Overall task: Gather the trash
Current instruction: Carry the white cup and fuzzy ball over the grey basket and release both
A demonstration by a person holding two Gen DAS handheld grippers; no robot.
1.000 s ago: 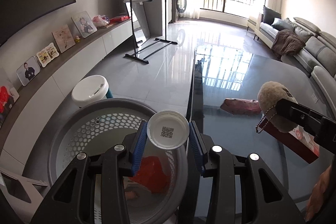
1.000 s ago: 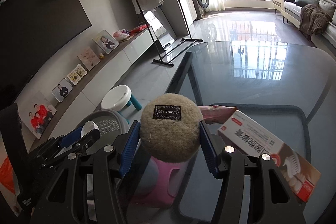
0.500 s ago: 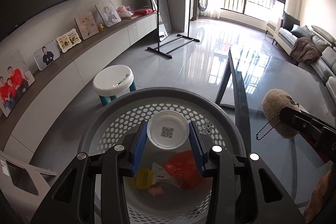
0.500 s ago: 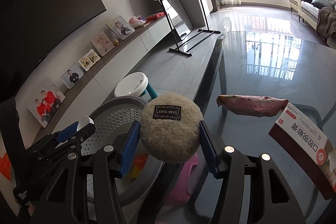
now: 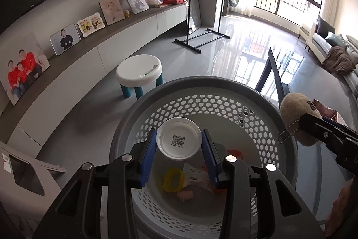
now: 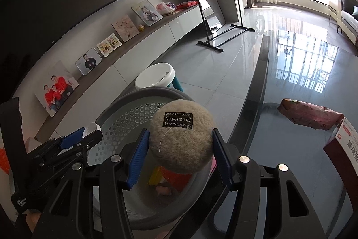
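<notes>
L claw grips lid | basket contents — partly hidden

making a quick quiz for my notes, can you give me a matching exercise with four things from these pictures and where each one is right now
Things:
1. white lid
2. fluffy ball
3. pink bag
4. yellow ring

Places:
A. lying on the glass table
B. at the bottom of the basket
C. held in the left hand-held gripper above the basket
D. held in the right hand-held gripper

Pairs: 1-C, 2-D, 3-A, 4-B
</notes>
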